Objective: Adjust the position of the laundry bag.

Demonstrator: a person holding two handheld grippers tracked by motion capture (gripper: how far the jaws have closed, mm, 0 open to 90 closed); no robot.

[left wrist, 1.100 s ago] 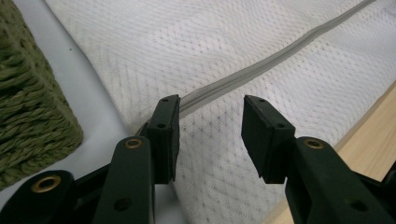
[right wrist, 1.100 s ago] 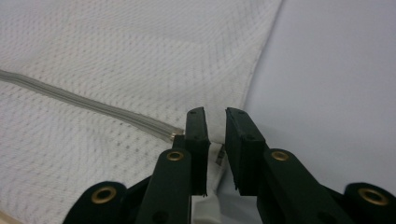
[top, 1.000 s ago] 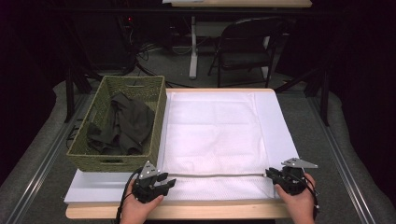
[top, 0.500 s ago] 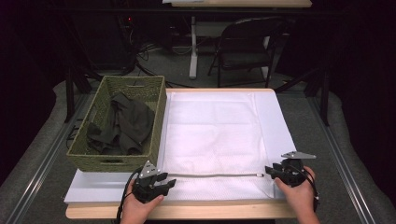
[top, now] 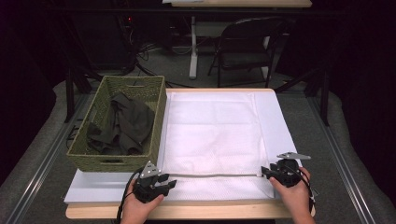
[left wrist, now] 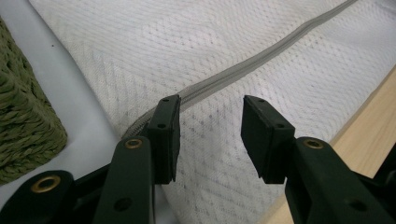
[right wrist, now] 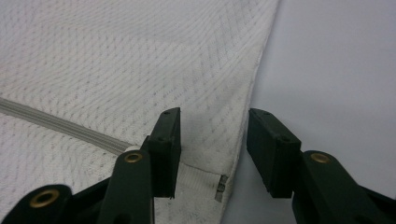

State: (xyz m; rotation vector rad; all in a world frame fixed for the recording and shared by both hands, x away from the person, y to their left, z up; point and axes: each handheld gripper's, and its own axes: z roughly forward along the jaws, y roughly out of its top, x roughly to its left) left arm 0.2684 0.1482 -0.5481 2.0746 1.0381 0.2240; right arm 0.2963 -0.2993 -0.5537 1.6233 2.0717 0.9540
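A white mesh laundry bag [top: 212, 140] lies flat on the table [top: 187, 211], spread over a pale sheet [top: 275, 116] that covers most of the top. Seen from the high view, the bag takes up the middle of the table, and its grey zipper [top: 215, 175] runs straight across the near end, from about 8 o'clock to about 4 o'clock of the bag.

The left hand-held gripper [top: 156, 183] sits at the 8 o'clock corner of the bag, at the left end of the zipper. In the left gripper view its jaws stand apart over the mesh, one pad [left wrist: 166, 135] right at the zipper [left wrist: 261, 58] and the other on the side of the table's wooden edge [left wrist: 373, 116], clamped on nothing.

The right hand-held gripper [top: 275, 172] is at the 4 o'clock corner, at the zipper's other end. Its jaws have just been opening and now stand apart (the bag's corner lies between them, but the pads do not press on it). In the right gripper view the bag's side hem [right wrist: 247, 107] runs up between the jaws, and a small metal zipper pull [right wrist: 220, 186] shows low down at the hem.

At 9 to 10 o'clock of the bag, just beside its left edge, stands a green woven basket [top: 154, 121] holding dark crumpled clothing [top: 126, 123].
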